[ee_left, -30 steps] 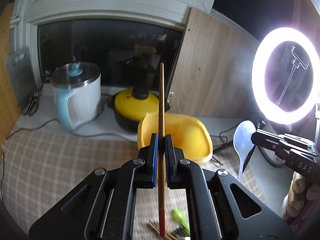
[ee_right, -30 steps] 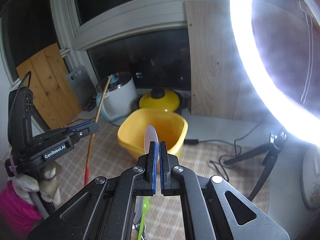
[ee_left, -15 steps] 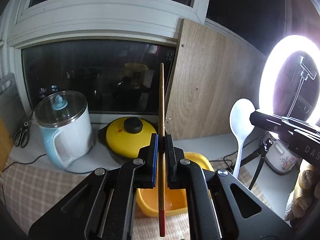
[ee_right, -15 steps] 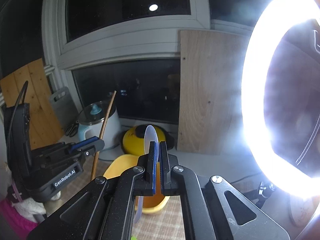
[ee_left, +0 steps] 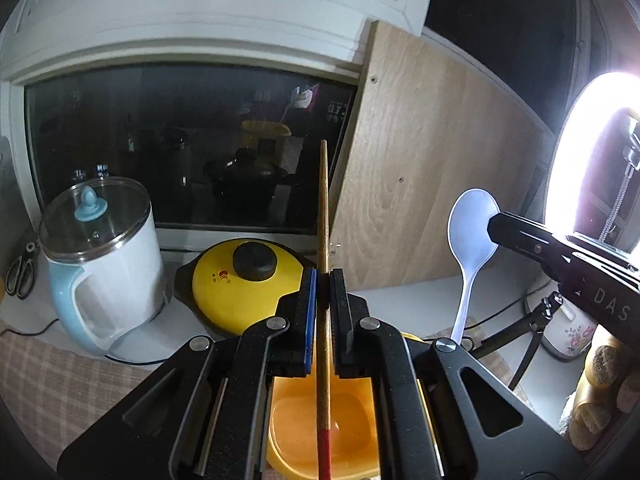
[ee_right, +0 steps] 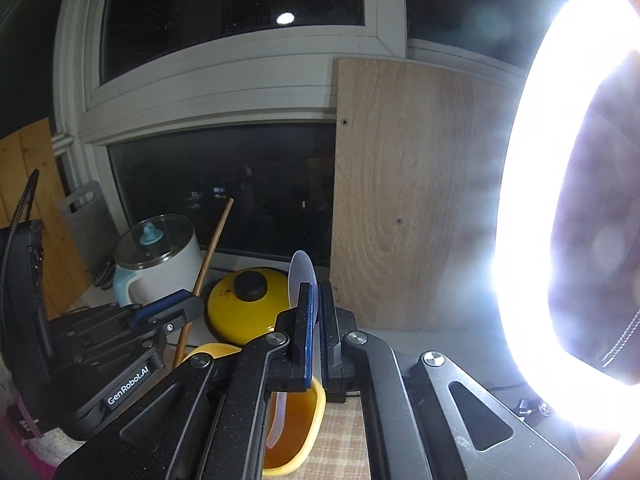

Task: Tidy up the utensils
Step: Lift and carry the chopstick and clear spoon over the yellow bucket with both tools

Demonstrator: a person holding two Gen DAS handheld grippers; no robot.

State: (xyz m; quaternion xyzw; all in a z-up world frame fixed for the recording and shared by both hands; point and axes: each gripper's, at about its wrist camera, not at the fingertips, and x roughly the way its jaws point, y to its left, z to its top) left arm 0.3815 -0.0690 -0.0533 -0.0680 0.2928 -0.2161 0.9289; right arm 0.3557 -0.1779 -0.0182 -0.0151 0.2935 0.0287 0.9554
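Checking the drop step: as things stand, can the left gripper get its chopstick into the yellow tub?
Probably yes. The left gripper holds the chopstick upright, red end hanging over the open yellow tub, and nothing shows between them. The white spoon hangs off to the right.

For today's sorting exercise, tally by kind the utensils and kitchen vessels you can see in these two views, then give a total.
Chopstick: 1
White plastic spoon: 1
Yellow tub: 1
Yellow-lidded pot: 1
White electric kettle pot with glass lid: 1
Scissors: 1
Total: 6
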